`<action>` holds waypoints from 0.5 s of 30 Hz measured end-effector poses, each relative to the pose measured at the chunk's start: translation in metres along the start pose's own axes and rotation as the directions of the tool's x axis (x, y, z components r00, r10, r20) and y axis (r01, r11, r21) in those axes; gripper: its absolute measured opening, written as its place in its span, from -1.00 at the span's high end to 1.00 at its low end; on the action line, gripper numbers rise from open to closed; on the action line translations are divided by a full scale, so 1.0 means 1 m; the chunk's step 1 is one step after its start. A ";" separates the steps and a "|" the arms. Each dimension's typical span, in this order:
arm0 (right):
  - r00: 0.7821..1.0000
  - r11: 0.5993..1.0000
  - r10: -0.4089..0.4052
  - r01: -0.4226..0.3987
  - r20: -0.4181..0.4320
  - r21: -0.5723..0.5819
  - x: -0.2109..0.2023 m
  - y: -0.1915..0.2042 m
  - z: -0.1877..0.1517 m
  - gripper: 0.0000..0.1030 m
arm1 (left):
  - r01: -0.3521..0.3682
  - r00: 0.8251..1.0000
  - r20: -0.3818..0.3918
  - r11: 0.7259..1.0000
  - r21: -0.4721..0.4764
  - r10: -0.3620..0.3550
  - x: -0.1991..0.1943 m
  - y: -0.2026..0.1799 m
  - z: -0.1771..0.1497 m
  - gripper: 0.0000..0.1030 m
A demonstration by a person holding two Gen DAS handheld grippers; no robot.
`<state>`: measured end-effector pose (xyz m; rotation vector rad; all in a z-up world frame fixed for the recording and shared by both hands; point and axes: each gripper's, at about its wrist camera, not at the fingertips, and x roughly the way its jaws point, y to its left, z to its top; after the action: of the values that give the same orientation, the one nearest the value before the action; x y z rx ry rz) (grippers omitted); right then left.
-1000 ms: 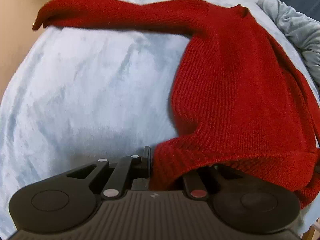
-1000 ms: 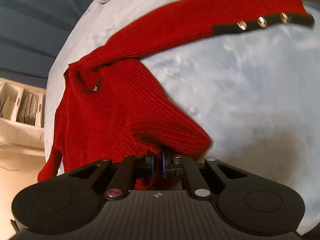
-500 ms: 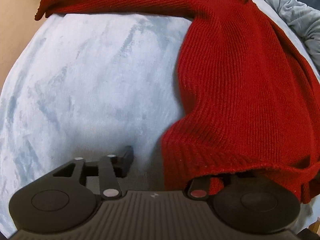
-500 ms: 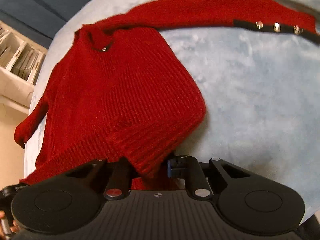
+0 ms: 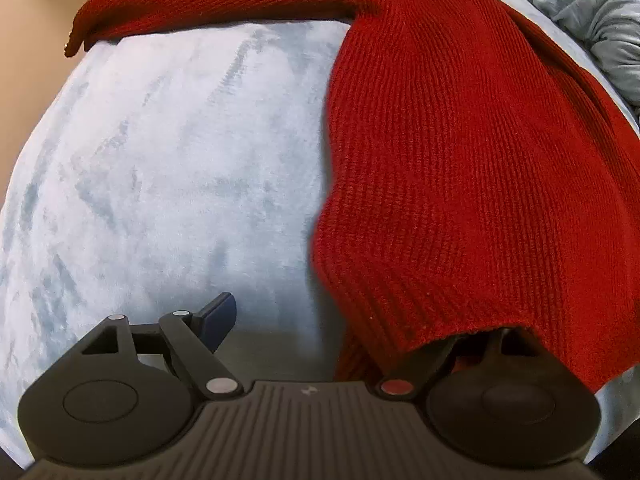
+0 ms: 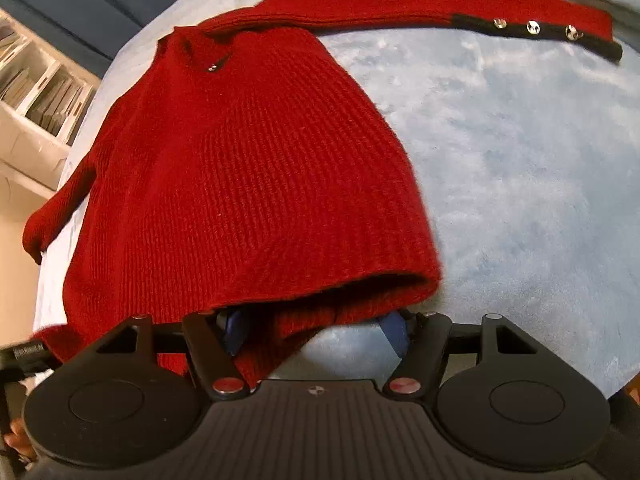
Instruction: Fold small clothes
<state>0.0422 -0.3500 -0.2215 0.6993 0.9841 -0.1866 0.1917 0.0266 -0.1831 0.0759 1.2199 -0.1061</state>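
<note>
A red knit sweater (image 5: 460,160) lies on a pale blue plush blanket (image 5: 160,168), one sleeve stretched to the upper left. My left gripper (image 5: 340,328) has its jaws opening. Its left finger (image 5: 218,314) stands bare over the blanket, and the right finger is hidden under the loose hem. In the right wrist view the sweater (image 6: 240,168) spreads flat, and its other sleeve ends in a black cuff with three metal buttons (image 6: 532,30). My right gripper (image 6: 314,334) is opening too. The hem drapes over both blue pads (image 6: 394,332), with slack fabric between them and nothing pinched.
A crumpled grey cloth (image 5: 592,28) lies at the blanket's far right edge. A white shelf with stacked papers (image 6: 36,96) stands beyond the left edge, above pale floor. Part of the other gripper and a fingertip (image 6: 16,440) show at the lower left.
Both grippers were shut on the sweater's hem and have opened wide. The hem has dropped onto the blanket, and the sweater body now lies flatter and more spread out.
</note>
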 end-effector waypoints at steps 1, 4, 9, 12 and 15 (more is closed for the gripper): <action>1.000 1.000 -0.005 0.005 0.011 -0.012 0.000 0.002 -0.003 -0.33 | 0.003 1.000 -0.004 1.000 0.000 -0.003 -0.001 -0.002 0.001 -0.65; 0.999 0.995 -0.034 0.038 0.041 -0.088 0.005 0.010 -0.007 -0.21 | 0.019 1.000 -0.006 1.000 0.024 -0.019 -0.004 -0.013 0.000 -0.65; 0.992 0.995 -0.031 0.042 0.125 -0.087 0.007 0.011 0.001 0.00 | 0.011 1.000 0.010 0.998 0.065 -0.012 -0.006 -0.031 -0.007 -0.65; 0.991 0.999 -0.032 0.035 0.132 -0.020 0.011 0.008 0.012 0.85 | 0.029 1.000 0.009 0.997 0.070 -0.030 -0.002 -0.039 -0.009 -0.63; 0.989 0.992 -0.055 0.070 0.140 -0.102 0.002 0.021 0.014 0.86 | 0.068 0.998 -0.007 0.986 0.155 -0.068 -0.005 -0.047 -0.018 0.29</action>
<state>0.0625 -0.3419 -0.2086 0.5512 0.8780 -0.2326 0.1674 -0.0178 -0.1850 0.1698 1.2146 -0.2604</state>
